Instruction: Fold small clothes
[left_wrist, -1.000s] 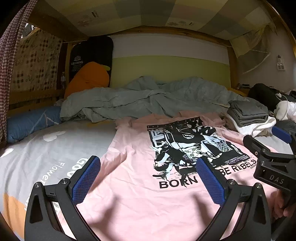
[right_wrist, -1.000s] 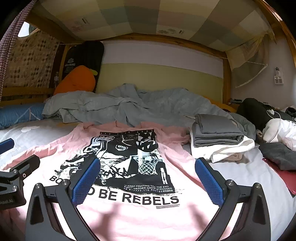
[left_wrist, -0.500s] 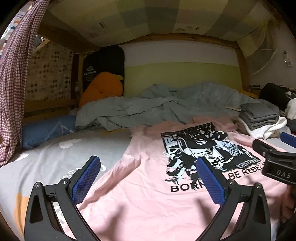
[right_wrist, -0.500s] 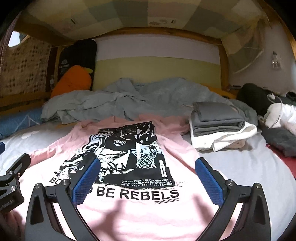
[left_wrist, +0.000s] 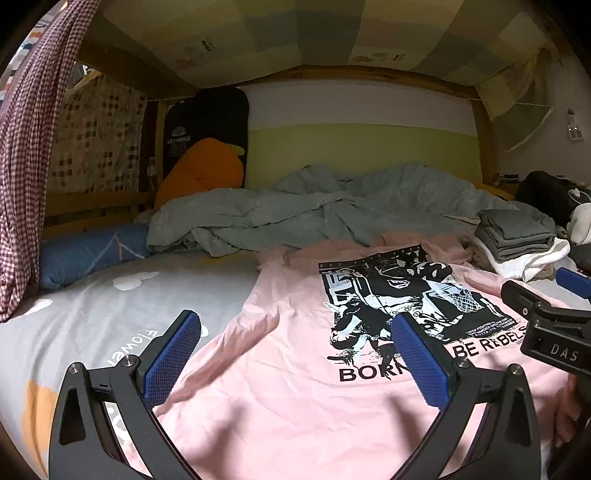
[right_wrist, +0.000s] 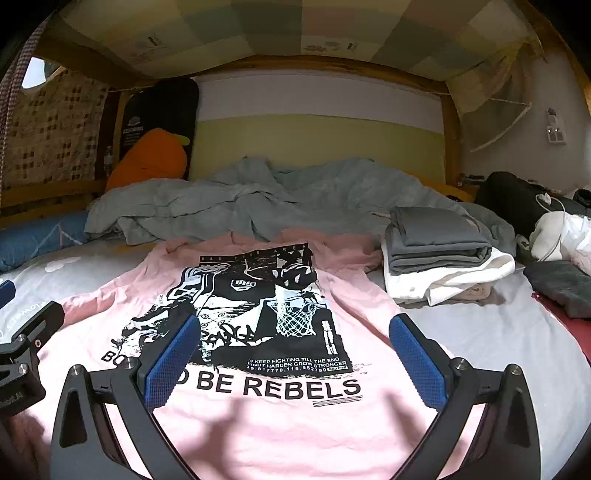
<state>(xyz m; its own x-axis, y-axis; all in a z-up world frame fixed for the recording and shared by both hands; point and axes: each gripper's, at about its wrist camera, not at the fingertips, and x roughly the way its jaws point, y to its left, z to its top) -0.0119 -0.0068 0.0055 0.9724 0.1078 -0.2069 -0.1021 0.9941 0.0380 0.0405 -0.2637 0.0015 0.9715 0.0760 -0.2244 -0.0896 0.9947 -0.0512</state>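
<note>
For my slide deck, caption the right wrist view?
Open right gripper above a flat pink T-shirt on the bed, folded clothes stack beside it.

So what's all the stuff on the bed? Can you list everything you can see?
T-shirt: one, pink with a black-and-white print, spread flat on the bed sheet in front.
Folded clothes: one stack, grey on top of white, right of the T-shirt.
Duvet: one, grey-green, crumpled behind the T-shirt.
Carrot cushion: one, orange, back left corner.
Bolster: one, blue, left edge.
Loose clothes: a heap, black, white and grey, far right.
Bed sheet: one, grey with white shapes.
Curtain: one, red check, hanging left.
Left tool: one, black with blue pads, open above the T-shirt.
Right tool: one, same colours, open.
</note>
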